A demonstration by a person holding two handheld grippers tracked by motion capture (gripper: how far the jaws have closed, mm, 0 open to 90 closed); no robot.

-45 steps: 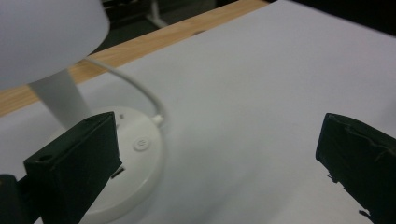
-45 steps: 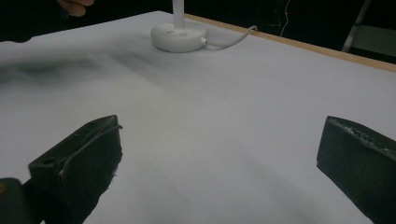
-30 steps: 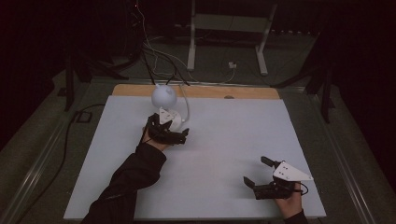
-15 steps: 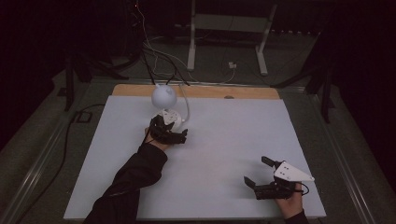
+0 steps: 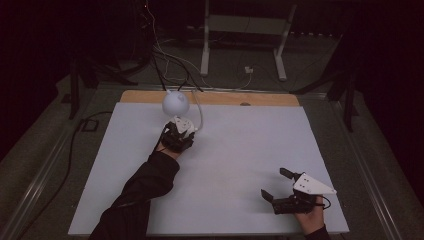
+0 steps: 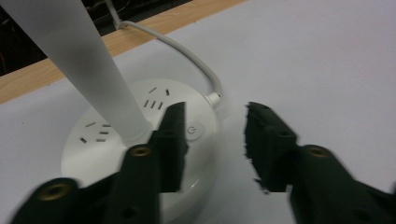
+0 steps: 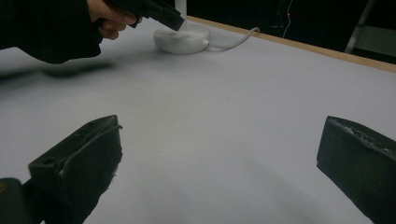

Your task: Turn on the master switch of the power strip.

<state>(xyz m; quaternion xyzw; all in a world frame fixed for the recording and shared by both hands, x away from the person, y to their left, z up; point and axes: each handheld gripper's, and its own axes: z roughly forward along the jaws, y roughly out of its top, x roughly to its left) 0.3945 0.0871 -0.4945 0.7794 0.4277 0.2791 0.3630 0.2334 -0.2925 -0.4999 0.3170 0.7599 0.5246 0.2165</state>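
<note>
Two grippers are over a white-topped desk (image 5: 235,150) with a wooden strip along its far edge. Left gripper (image 6: 215,135): held at the lamp base (image 6: 112,140), a round white disc with socket slots and a power button (image 6: 192,130) on its top; jaws apart, nothing between them, one jaw over the base's near edge beside the button, the other over bare desk just off the base. Whether either jaw touches the base cannot be told. A white stem (image 6: 79,60) rises from the base, and in the high view a white globe (image 5: 175,102) sits above the base, toward the far edge. A white cord (image 6: 187,56) leaves the base on its far side and runs off over the wooden strip. The left hand (image 7: 112,18) and dark sleeve (image 5: 145,185) reach in from the near edge to the base. Right gripper (image 5: 276,186): well apart from the base, near the desk's near right corner, with a grey plate (image 5: 310,184) on top; jaws wide apart and empty, over bare desk.
</note>
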